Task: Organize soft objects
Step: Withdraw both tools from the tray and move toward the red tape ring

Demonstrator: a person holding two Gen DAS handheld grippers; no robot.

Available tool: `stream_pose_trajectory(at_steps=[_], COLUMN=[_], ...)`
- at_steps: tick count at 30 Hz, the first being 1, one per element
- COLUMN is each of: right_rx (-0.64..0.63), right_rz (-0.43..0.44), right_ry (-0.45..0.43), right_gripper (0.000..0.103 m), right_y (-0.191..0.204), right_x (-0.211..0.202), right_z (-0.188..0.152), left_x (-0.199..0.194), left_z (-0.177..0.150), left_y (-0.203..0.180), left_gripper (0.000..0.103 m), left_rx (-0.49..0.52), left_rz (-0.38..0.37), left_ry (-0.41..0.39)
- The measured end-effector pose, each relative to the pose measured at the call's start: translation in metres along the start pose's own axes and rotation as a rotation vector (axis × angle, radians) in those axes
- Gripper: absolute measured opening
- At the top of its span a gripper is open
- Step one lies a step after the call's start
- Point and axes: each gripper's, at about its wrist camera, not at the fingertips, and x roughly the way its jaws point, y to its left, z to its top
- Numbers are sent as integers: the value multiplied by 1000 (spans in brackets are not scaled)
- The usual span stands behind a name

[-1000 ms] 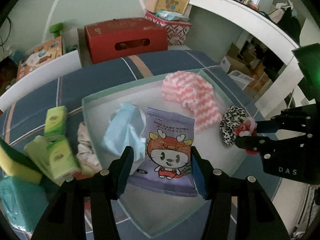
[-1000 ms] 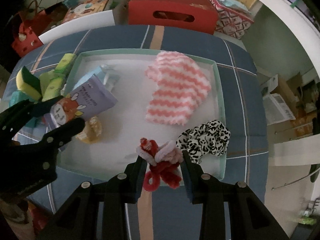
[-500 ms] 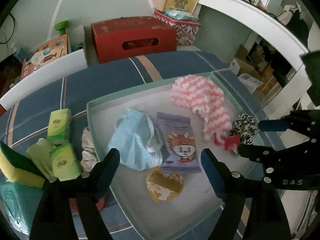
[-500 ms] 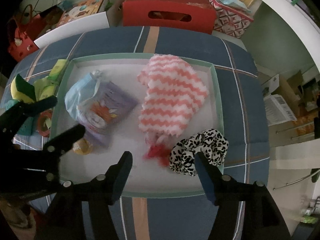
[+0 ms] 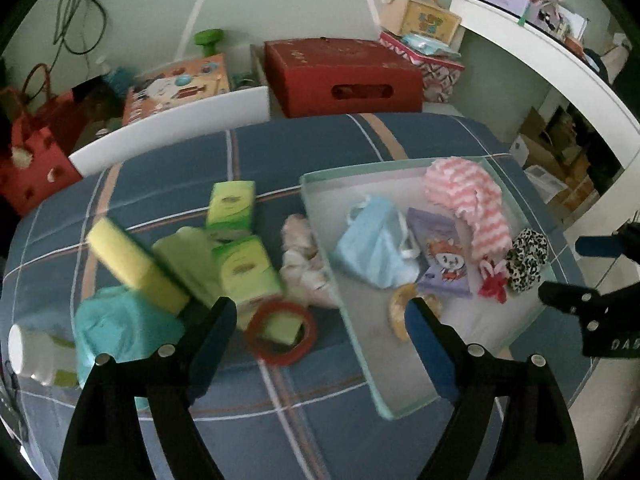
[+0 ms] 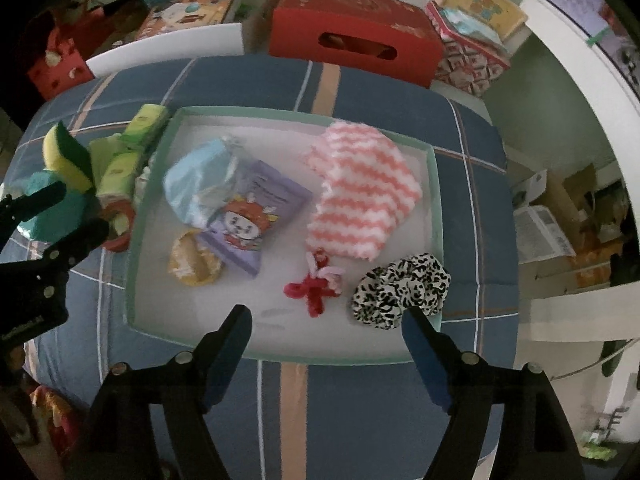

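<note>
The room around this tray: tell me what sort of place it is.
Probably a bedroom or a child's room at home. The tray sits on a plaid bedspread, a white rail like a bed's edge runs behind it, and gift boxes are stacked by the wall.

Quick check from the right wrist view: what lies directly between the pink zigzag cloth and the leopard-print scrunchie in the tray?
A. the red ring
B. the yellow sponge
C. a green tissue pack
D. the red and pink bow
D: the red and pink bow lies on the tray floor, just below the pink zigzag cloth and left of the leopard-print scrunchie.
</note>
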Motion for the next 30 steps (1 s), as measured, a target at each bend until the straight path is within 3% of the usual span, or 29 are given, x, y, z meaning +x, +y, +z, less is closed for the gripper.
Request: stream_pose_trajectory(at_steps=[7,13,23,30], right_rx=[-39,-60,-151,-203], right_rz=[6,24,66,94], right_ry=[-48,-72,-66,-46], right_gripper=[80,80,80,80], right_y=[31,62,129,167], right_x=[-26,-34,-28,-6], right_z=[6,21,49,63], left_x=[-35,-58,-60,-56], left_z=[-8,-10,-27,-31], left_y=[39,89,169,194], left_gripper=[86,86,86,86], left_rx=[-13,-96,-239,-300], left_rz=[51,111,183,207], left_ry=[-59,-104,-74,-60])
